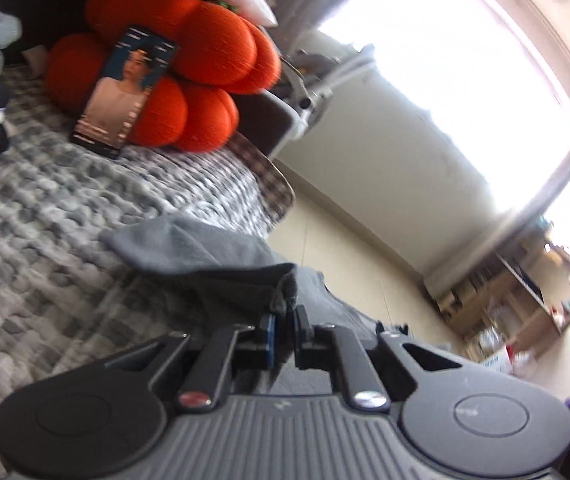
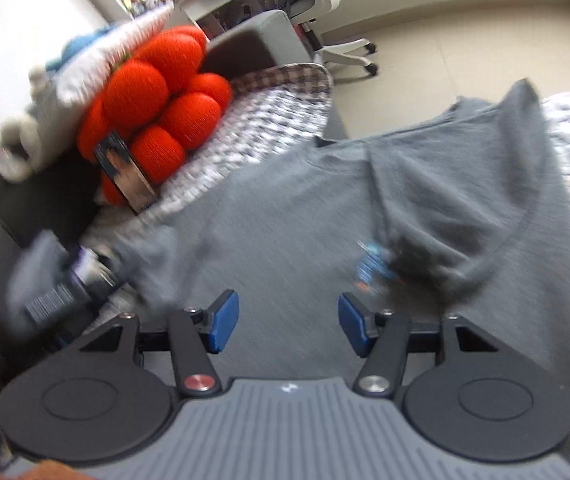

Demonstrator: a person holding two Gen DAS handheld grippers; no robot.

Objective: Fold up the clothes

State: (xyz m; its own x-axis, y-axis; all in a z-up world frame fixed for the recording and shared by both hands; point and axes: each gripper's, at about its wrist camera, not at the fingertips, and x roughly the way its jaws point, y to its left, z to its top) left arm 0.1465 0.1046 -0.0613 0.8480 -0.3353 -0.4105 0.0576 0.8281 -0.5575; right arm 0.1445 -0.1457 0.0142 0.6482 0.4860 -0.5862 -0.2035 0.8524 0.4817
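Grey T-shirt half-lifted on the checked blanket.
Left gripper pinches its hem; right gripper gapes empty; no legible writing.

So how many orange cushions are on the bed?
1: the orange cushion sits at the head of the bed, behind the propped phone. Others may be hidden.
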